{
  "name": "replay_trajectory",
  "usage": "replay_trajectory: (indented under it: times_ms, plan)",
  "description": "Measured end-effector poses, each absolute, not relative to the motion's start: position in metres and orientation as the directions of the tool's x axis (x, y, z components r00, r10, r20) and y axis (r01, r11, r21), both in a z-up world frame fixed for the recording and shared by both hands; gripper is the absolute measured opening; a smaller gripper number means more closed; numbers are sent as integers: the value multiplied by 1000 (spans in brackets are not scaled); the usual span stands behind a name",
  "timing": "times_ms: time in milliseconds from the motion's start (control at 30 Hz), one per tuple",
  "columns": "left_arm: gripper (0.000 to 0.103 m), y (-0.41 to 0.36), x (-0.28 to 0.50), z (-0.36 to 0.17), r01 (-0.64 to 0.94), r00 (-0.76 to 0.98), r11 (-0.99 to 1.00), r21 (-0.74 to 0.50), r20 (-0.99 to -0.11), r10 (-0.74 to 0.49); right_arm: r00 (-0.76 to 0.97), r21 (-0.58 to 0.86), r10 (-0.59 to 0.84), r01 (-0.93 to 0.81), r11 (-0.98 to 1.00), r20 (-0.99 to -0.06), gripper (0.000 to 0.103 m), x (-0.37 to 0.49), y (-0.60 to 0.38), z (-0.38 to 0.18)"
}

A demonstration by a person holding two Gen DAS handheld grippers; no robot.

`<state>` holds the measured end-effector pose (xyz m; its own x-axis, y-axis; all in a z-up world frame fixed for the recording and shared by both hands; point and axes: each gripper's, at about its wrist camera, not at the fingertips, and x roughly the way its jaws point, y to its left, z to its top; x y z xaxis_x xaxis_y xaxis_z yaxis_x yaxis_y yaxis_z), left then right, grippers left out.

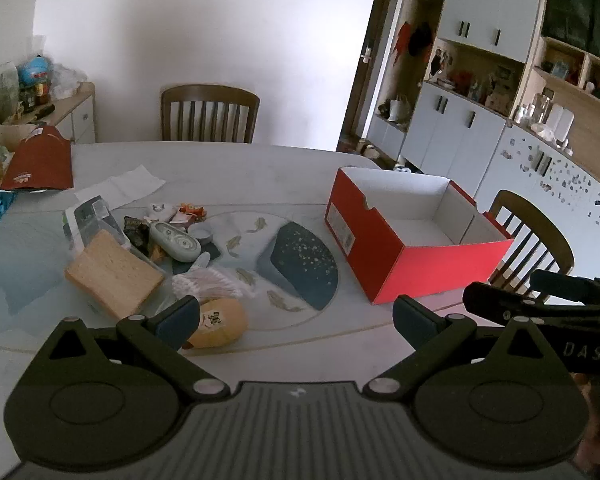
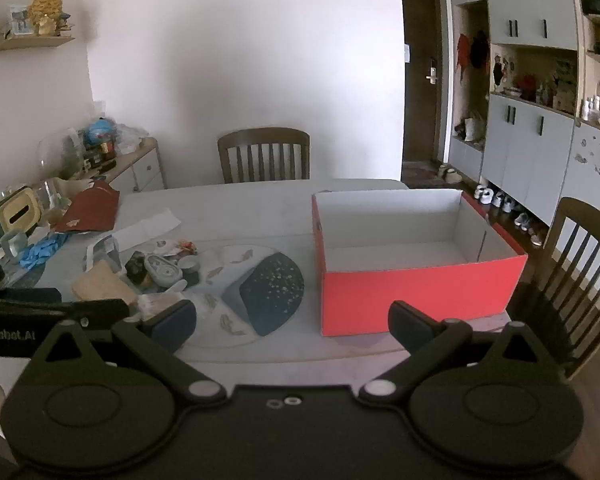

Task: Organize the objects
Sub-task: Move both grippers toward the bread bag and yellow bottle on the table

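Two grippers hang low over the near edge of our tabletop (image 1: 260, 168), and both hold nothing. Our left gripper (image 1: 296, 320) has its fingers spread wide; its left fingertip (image 1: 178, 318) sits in front of a yellow pouch (image 1: 220, 322), whether touching it we cannot tell. Just beyond lie a wooden block (image 1: 114, 272), a bundle of cotton swabs (image 1: 208, 280) and a grey oval remote (image 1: 175, 241), heaped together left of the fingers. Our right gripper (image 2: 292, 324) is likewise spread, with the same heap off past its left fingertip (image 2: 174, 326) and the red shoebox (image 2: 416, 296) just ahead of its right finger. That box stands open and white inside, right of a round patterned mat (image 1: 300, 264). Farther back sit a white paper (image 1: 128, 186), a dark red bag (image 1: 40, 164) and a wooden chair (image 1: 210, 114).
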<state>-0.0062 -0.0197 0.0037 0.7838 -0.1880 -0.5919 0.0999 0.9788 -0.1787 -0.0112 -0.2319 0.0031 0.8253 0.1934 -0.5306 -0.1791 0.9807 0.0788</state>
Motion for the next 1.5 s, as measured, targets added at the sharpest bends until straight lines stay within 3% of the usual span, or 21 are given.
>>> replay_trajectory:
  times_ms: [767,1500]
  plan:
    - [103,8,4,5,82,789,981,-173,-591,-170,820,79,207,-196,977,-534,102,-2,-204,4]
    - [103,67,60,-17,64,769,987,-145,-624,-141,748,52,227,-250,967,-624,102,43,-139,-12]
